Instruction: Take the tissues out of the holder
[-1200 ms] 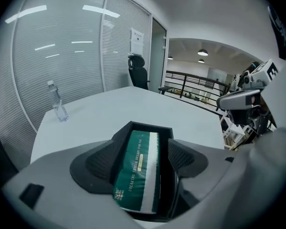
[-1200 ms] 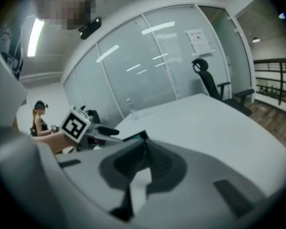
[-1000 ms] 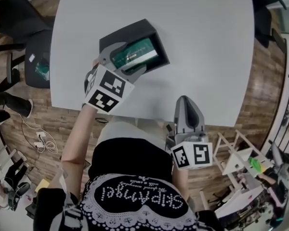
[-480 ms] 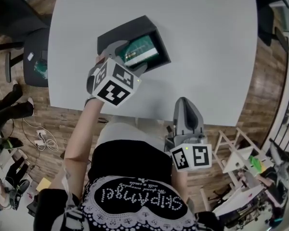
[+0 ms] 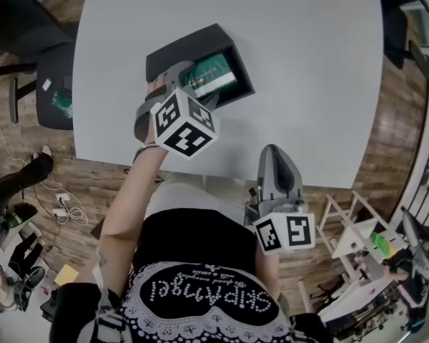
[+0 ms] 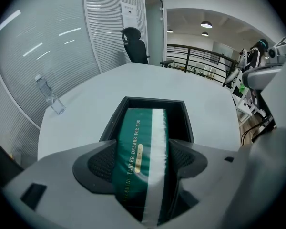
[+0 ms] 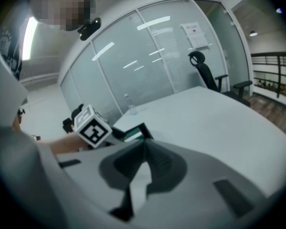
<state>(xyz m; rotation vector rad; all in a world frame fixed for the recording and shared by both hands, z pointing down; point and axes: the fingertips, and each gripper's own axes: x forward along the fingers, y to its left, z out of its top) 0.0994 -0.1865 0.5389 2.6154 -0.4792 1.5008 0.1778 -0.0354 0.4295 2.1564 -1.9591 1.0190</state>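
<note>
Bench: pale grey, smooth matt top (image 5: 307,63) with a rounded outline; wood-plank floor around it.
Holder: black rectangular open-topped box (image 5: 175,48), straight thin walls, matt finish, lying on the bench at its left half; rim plain in the left gripper view (image 6: 155,101).
Tissues: soft rectangular pack in glossy dark green film (image 6: 133,151) with one white band along its length and gold lettering; the film shows small creases and highlights. It lies inside the holder (image 5: 211,77), far end against the far wall, near end between the jaws. Whether it is raised off the holder floor cannot be told.
Left hand-held gripper: grey moulded plastic (image 6: 140,163), black ribbed pads (image 6: 102,163); jaws closed against both long sides of the tissue pack. In the head view it reaches into the holder (image 5: 193,86), its marker cube (image 5: 184,122) toward the person.
Right hand-held gripper: same grey shell (image 7: 144,149), jaws pressed together with nothing between them; held at the near bench edge (image 5: 275,156), well apart from the holder.
Other: clear plastic bottle (image 6: 50,95) upright near the bench's left edge; black office chair (image 6: 136,44) beyond the far end.
</note>
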